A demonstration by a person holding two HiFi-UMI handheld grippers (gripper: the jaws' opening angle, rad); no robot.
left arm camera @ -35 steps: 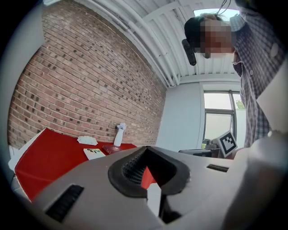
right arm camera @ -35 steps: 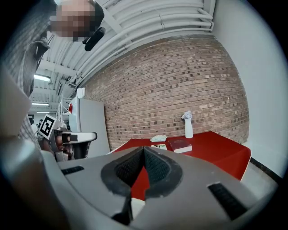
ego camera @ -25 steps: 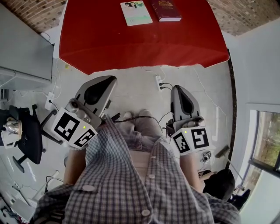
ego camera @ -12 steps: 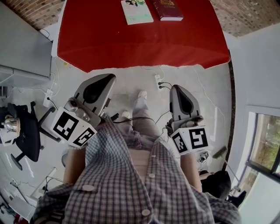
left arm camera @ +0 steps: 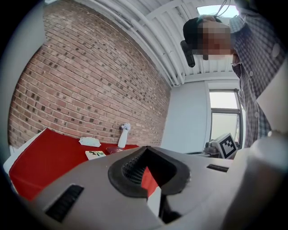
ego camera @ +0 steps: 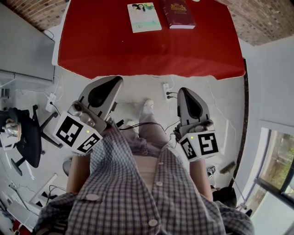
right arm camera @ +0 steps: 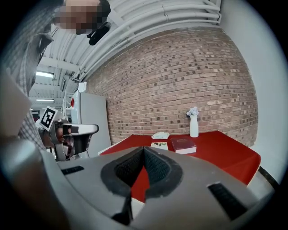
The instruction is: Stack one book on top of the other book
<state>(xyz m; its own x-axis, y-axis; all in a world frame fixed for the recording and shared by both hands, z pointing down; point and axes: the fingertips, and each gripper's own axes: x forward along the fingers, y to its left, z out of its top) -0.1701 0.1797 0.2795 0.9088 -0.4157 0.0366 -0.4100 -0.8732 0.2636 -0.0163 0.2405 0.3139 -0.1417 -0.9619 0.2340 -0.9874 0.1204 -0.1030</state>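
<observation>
Two books lie side by side at the far end of the red table [ego camera: 151, 50]: a white-and-green book [ego camera: 144, 17] on the left and a dark red book [ego camera: 177, 13] on the right. The same white-and-green book [right arm camera: 159, 145] and dark red book [right arm camera: 183, 144] show in the right gripper view, well beyond the jaws. My left gripper [ego camera: 117, 79] and right gripper [ego camera: 184, 90] are held out over the floor, short of the table's near edge. Both are shut and hold nothing. In the left gripper view the shut left gripper [left arm camera: 146, 149] points toward the table.
A white vase [right arm camera: 194, 122] and a crumpled cloth [right arm camera: 160, 135] stand behind the books by the brick wall. A power strip [ego camera: 166, 88] and cables lie on the floor before the table. An office chair [ego camera: 27, 137] stands at the left, below a grey cabinet [ego camera: 23, 50].
The person has stepped toward the table: one foot has come forward, and the table edge sits lower in the head view. Both grippers have come a little nearer the table, still shut.
</observation>
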